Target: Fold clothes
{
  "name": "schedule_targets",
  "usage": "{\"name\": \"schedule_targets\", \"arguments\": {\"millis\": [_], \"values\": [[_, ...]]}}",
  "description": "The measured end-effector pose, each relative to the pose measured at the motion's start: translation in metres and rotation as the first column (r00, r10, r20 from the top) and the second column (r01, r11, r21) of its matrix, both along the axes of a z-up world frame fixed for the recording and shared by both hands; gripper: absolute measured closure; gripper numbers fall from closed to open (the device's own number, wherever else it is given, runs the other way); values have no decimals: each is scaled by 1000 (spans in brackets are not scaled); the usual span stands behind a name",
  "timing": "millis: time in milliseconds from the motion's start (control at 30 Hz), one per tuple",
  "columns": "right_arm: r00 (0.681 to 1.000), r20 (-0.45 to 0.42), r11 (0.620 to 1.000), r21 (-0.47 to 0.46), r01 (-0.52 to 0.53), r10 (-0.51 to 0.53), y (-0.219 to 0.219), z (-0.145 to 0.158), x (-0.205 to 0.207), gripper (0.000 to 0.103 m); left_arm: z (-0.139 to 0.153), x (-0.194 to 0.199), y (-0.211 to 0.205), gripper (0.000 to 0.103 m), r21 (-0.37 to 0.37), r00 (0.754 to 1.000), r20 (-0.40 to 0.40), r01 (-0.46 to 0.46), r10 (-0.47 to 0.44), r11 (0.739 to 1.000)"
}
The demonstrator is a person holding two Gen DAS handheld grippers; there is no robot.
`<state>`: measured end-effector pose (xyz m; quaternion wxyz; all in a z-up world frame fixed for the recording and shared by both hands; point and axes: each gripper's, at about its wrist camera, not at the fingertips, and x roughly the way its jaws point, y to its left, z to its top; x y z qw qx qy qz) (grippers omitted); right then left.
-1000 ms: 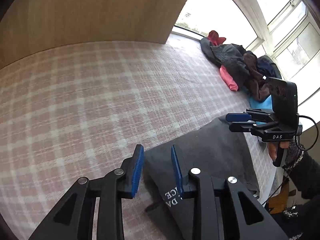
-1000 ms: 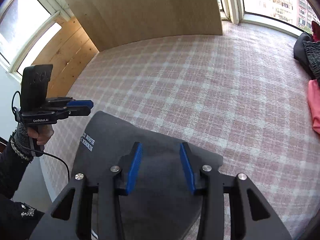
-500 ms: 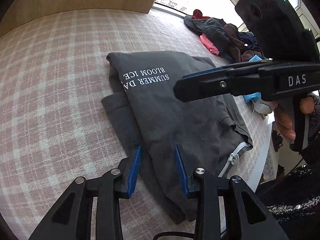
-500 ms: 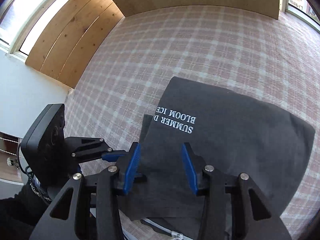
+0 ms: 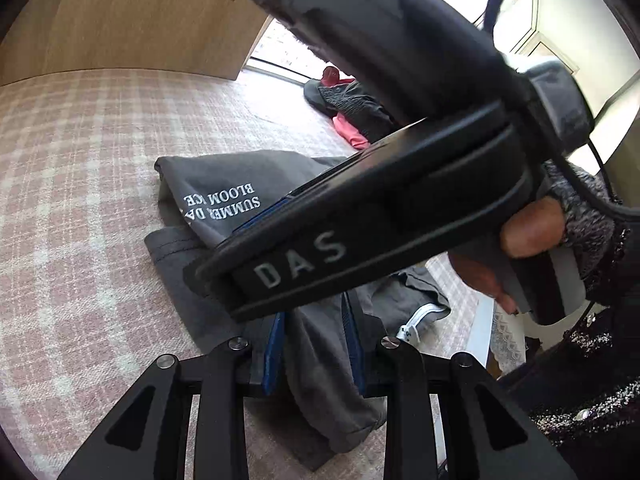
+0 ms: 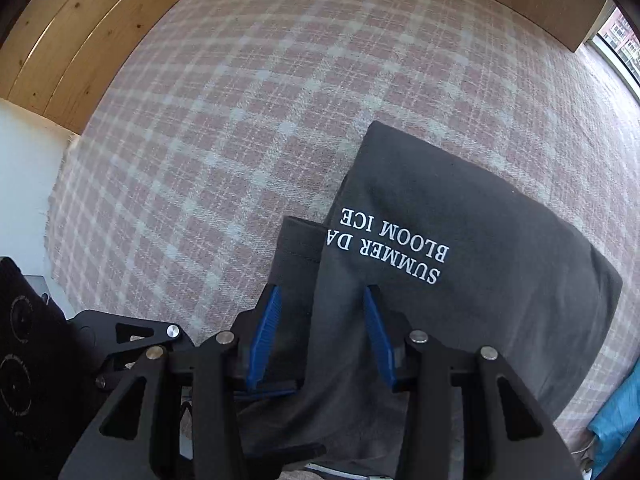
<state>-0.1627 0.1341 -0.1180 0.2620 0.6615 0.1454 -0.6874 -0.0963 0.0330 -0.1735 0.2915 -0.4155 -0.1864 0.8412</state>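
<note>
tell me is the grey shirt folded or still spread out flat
Folded, though not neatly. The grey shirt lies doubled over itself in layers, a lower flap sticking out beside the printed panel, on the checked blanket.

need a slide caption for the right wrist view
Open right gripper straddles a fold of the dark grey garment on the plaid cover.
</note>
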Motion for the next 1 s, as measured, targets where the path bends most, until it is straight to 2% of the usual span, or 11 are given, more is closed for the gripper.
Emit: {"name": "schedule_targets", "arguments": {"millis": [67, 133, 233, 333, 433, 533, 667, 833, 867, 967, 1000], "values": [[999, -20, 999, 21, -31, 31, 1, -2, 1, 65, 3, 1, 1, 78, -4, 1000, -12, 18, -18, 1000], [999, -29, 999, 28, -42, 43, 8, -2, -1, 88, 3, 2, -2, 76, -7, 999, -6, 34, -34, 999], [1000, 19, 999, -38, 15, -14, 28, -1, -10, 95, 4, 4, -17, 76, -18, 1000, 11, 28, -28, 999], [998, 19, 993, -100, 69, -67, 45, 8, -9, 96, 4, -2, -40, 76, -26, 999, 33, -17, 18, 1000], [994, -16, 983, -152, 104, -107, 60, 24, -3, 97, 5, -17, -54, 76, -44, 997, 59, -41, 44, 998], [990, -40, 974, -189, 127, -137, 72, 39, 3, 97, 7, -31, -40, 76, -97, 999, 44, 17, -13, 995], [986, -63, 969, -204, 139, -154, 80, 54, 2, 97, 0, -55, -10, 76, -137, 994, 67, 95, -87, 986], [983, -75, 968, -204, 149, -167, 79, 61, -2, 97, -15, -71, 10, 76, -204, 988, 89, 140, -124, 969], [983, -74, 968, -203, 150, -168, 78, 60, -3, 97, -15, -71, 12, 76, -210, 990, 60, 141, -131, 968], [983, -71, 967, -202, 153, -171, 78, 60, -5, 97, -18, -68, 18, 80, -223, 989, 11, 147, -148, 964], [983, -70, 967, -203, 155, -172, 79, 61, -5, 97, -19, -68, 16, 89, -223, 990, 5, 140, -142, 965]]}}
